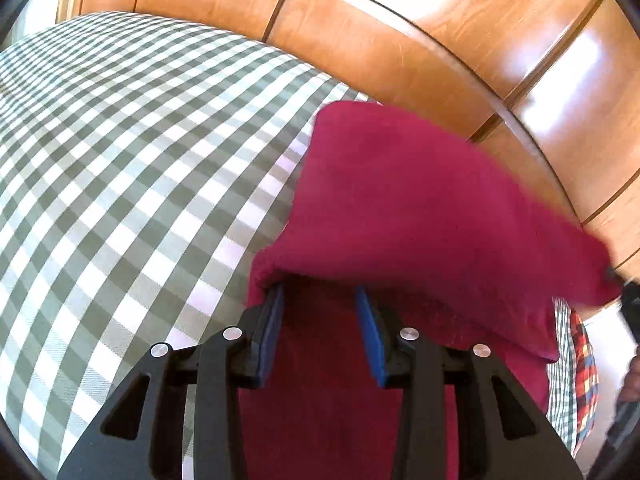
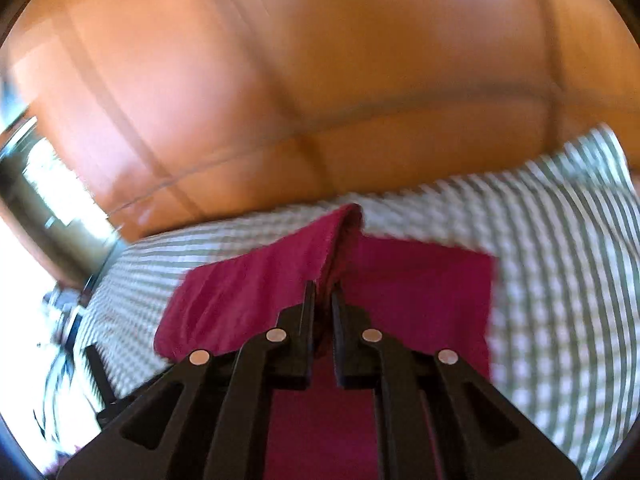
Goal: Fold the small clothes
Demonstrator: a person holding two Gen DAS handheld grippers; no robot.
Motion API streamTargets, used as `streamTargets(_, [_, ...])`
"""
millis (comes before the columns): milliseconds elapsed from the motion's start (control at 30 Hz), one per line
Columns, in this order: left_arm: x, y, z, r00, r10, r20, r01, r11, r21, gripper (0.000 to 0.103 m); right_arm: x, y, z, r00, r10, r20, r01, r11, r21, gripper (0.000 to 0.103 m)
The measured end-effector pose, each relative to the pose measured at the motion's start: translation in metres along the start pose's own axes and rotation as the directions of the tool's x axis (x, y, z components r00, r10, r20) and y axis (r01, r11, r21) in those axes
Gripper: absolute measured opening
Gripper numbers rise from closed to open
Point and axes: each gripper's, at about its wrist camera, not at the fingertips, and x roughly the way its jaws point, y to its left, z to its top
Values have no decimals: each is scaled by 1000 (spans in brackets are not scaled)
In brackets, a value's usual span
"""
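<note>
A: My left wrist feed is bright daylight. Hard glare blows out the wooden panels [image 1: 400, 40] top right. The checked sheet [image 1: 120, 160] is sharp; the red cloth [image 1: 420, 200] smears at its right edge.

B: And the right wrist?

A: I get heavy motion blur there. Wood seams [image 2: 300, 140] streak, the checks [image 2: 560, 260] melt into bands, and the far left is overexposed white. Only the right tongs [image 2: 323, 292] stay crisp. Both views bow hard at the rim, with dark corners.
</note>
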Motion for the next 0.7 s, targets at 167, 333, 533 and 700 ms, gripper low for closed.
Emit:
streamTargets(167, [2, -11, -4, 999, 46, -3, -46, 996, 77, 37, 28, -59, -28, 995, -69, -75, 78, 989, 123, 2])
streamTargets(333, [-8, -14, -3, 999, 41, -19, -39, 994, 99, 37, 30, -83, -36, 996, -27, -80, 42, 981, 190, 0])
streamTargets(533, [-37, -30, -3, 999, -39, 0, 39, 985, 167, 37, 10, -98, -49, 994, 83, -75, -65, 973, 221, 24])
streamTargets(700, [-54, -42, -3, 998, -65, 26, 58, 976, 212, 37, -22, -115, -59, 988, 151, 9, -147, 942, 302, 42])
